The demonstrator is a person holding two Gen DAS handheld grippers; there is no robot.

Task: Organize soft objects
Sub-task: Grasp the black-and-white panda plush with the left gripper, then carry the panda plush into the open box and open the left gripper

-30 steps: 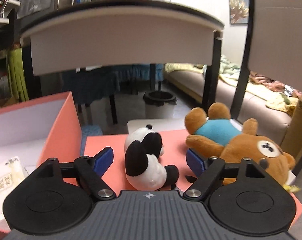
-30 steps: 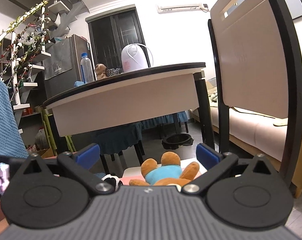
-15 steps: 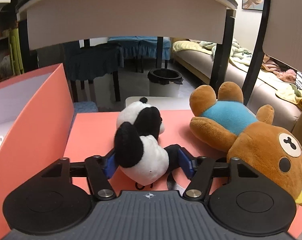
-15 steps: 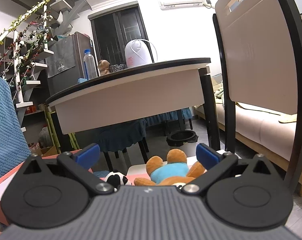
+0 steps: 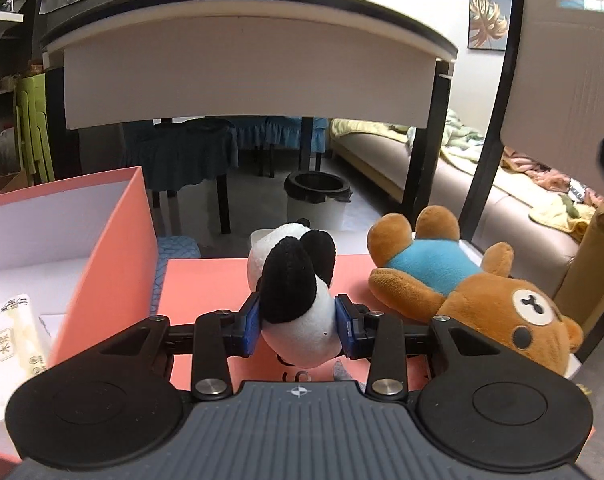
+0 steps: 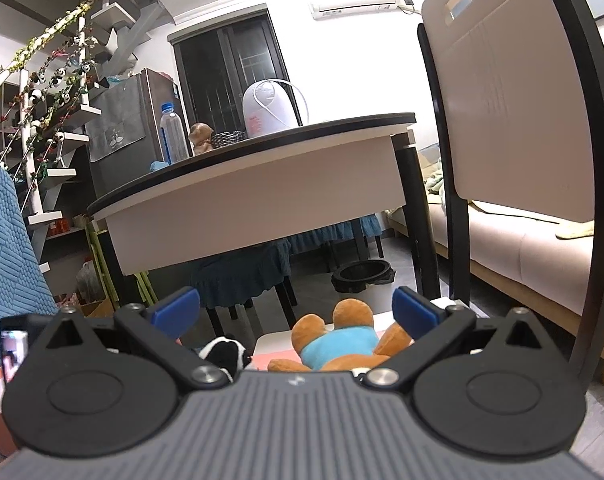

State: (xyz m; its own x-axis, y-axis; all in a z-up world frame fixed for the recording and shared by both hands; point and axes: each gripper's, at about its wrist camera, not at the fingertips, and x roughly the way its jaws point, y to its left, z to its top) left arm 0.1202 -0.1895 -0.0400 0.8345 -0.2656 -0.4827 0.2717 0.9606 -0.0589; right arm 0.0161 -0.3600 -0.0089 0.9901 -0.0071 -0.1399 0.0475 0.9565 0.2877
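A black-and-white panda plush is squeezed between the blue pads of my left gripper, just above the salmon-pink lid. To its right a brown bear plush in a blue shirt lies face up on the same lid. At the left stands an open pink box with a white inside. My right gripper hangs open above and behind the toys, holding nothing; below it lie the brown bear plush and the panda plush.
A pack of tissues lies inside the box. Ahead are a round table, a bin on the floor and a chair back at right. A sofa lines the right wall. Blue fabric hangs at left.
My left gripper moved forward around the panda and closed on it, then raised it a little. The right gripper stayed open and drifted slightly.
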